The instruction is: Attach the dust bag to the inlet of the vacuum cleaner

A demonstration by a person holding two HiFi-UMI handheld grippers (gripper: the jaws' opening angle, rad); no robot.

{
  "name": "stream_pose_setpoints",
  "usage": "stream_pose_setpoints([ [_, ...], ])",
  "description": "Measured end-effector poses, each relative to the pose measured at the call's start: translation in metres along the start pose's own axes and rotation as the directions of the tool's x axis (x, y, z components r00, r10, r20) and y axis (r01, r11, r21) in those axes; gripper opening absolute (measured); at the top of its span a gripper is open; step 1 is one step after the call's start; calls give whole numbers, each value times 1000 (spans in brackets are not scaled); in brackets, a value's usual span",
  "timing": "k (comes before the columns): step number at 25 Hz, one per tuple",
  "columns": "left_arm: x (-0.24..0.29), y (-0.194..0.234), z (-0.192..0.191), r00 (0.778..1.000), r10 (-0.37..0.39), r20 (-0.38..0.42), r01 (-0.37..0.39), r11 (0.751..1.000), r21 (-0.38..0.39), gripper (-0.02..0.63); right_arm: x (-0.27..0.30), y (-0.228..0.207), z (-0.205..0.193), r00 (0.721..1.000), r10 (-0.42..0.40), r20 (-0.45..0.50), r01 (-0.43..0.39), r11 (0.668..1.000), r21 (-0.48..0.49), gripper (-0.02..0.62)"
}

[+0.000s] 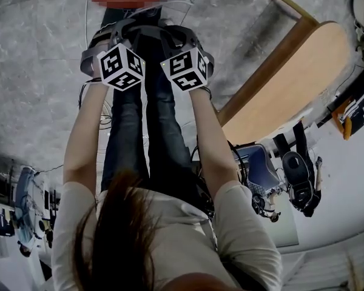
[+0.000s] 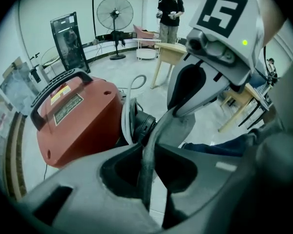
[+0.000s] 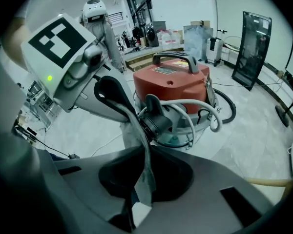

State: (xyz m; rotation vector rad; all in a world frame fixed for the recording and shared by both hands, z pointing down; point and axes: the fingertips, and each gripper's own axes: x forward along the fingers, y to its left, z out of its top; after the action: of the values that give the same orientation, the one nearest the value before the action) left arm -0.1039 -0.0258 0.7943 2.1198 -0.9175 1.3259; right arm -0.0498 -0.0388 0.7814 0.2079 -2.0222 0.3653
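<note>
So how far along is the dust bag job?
Done: pickup, with left tool and right tool each shut on an edge of the grey dust bag. In hand: bag held right by the black inlet of the red vacuum cleaner. To do: inlet looks uncovered, so the bag's opening must go over it.

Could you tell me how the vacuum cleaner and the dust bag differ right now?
The vacuum cleaner is red and rigid; the dust bag is grey and limp. The vacuum cleaner stands on the floor; the dust bag is pinched in the jaws of the left gripper and right gripper.
</note>
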Motion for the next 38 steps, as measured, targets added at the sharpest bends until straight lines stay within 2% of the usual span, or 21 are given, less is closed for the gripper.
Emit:
stream_pose_setpoints([
  [2, 1, -2, 1, 1000, 5, 12, -5, 1000, -26, 71, 0, -2, -3, 1000, -25, 0, 25, 1000, 2, 37],
  [4, 5, -5, 0, 999, 14, 29, -11, 994, -110, 71, 3, -8, -4, 999, -39, -9, 38, 999, -8, 40],
  [8, 7, -8, -5, 997, 42, 60, -22, 954, -299, 71, 10, -14, 4, 999, 17, -33, -19, 997, -79, 44],
  [10, 10, -8, -6, 997, 43, 64, -19, 943, -332, 74, 10, -14, 5, 998, 42, -42, -47, 993, -111, 44],
  [12, 12, -5, -4, 998, 28, 59, -8, 948, -318, 78, 10, -15, 4, 999, 41, -26, -43, 996, -81, 44],
  [15, 14, 0, 1, 999, -23, 47, 35, 963, -268, 89, 6, -15, 2, 1000, -8, 27, 7, 999, 39, 43],
  [17, 13, 2, 4, 998, -48, 42, 56, 972, -228, 107, 5, -15, 1, 999, -33, 40, 29, 996, 86, 43],
  [20, 12, 2, 4, 997, -50, 50, 61, 968, -243, 104, 5, -16, 3, 999, -35, 23, 33, 997, 66, 43],
  [24, 7, -3, 1, 996, -22, 84, 51, 932, -358, 86, 7, -16, 7, 1000, -14, -4, 14, 1000, 6, 44],
  [26, 7, -4, 1, 996, -14, 93, 49, 921, -386, 86, 7, -17, 8, 1000, 2, -13, -2, 999, -32, 44],
  [30, 6, -5, 1, 995, -5, 97, 41, 925, -379, 86, 8, -17, 9, 1000, 22, -17, -23, 998, -63, 46],
  [36, 11, -1, 3, 997, -25, 72, 46, 951, -306, 92, 6, -14, 3, 999, -25, 31, 23, 997, 68, 43],
  [38, 11, -1, 4, 997, -31, 72, 52, 950, -308, 94, 5, -15, 3, 999, -34, 33, 31, 996, 84, 43],
])
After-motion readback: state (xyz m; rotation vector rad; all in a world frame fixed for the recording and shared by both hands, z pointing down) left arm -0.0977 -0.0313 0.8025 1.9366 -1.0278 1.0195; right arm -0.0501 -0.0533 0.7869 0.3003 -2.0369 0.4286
